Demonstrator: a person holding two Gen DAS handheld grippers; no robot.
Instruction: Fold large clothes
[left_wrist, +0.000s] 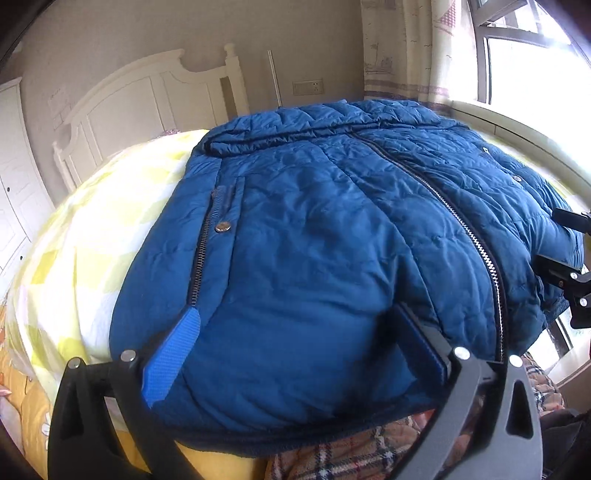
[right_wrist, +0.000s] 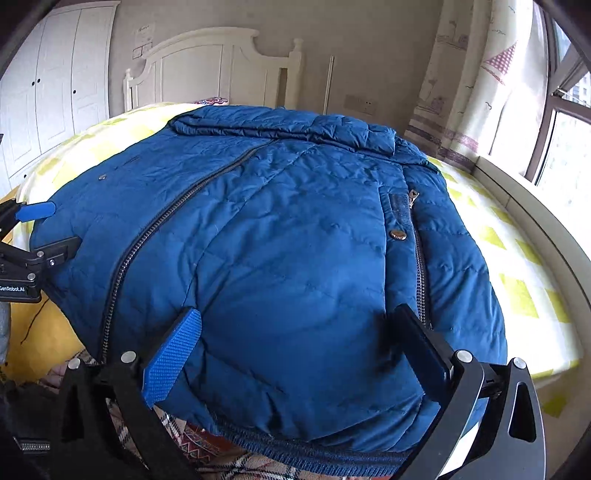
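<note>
Puffy quilted blue jacket lies zipped on checked bedspread.

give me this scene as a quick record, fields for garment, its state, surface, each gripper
garment: blue puffer jacket
state: lying front side up, front zipper closed, sleeves apparently tucked in
surface: bed with yellow checked sheet
left gripper: open, fingers spread over the hem
right gripper: open, fingers spread over the hem
background: white headboard, window
</note>
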